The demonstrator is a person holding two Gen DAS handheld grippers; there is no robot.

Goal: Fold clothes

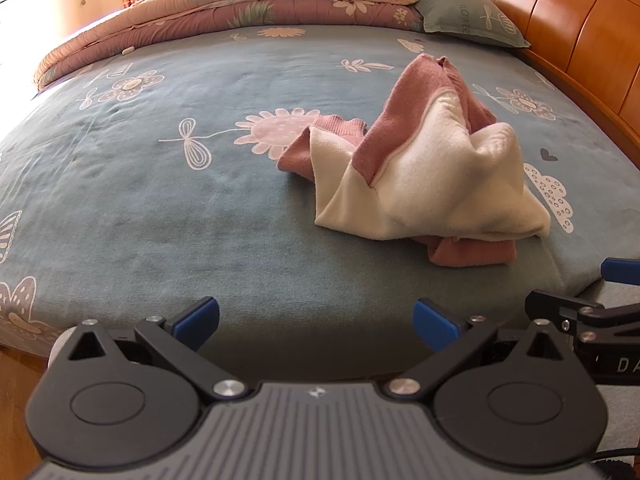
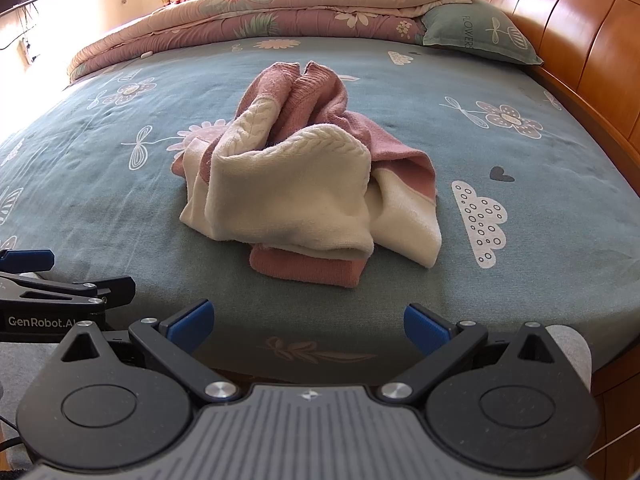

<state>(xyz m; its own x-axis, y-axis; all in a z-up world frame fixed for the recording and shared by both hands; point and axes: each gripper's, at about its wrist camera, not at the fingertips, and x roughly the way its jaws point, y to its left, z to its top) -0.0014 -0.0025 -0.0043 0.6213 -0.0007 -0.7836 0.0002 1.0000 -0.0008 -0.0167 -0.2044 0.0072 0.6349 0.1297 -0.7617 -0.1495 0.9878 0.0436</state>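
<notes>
Sweater heaped on bed, both grippers spread and empty at the near edge.

Pink-and-cream knit sweater [image 2: 308, 184] lies crumpled in a mound on the blue floral bedsheet [image 2: 540, 168], no part laid flat; folding not begun by my reading. Right gripper [image 2: 306, 326]: fingers wide apart, nothing between them, hanging over the bed's near edge with the heap straight ahead on its centreline. Left gripper [image 1: 316, 324]: also spread and empty, same edge; from it the sweater [image 1: 424, 168] sits ahead and off to the right. Right gripper therefore better lined up, though neither touches cloth. Heap runs roughly away from the grippers, pink ribbed band [image 2: 306, 268] nearest, pink bunched end farthest toward the folded quilt [image 2: 280, 8]. Likely first job: pull it open flat, starting at that near band.
</notes>
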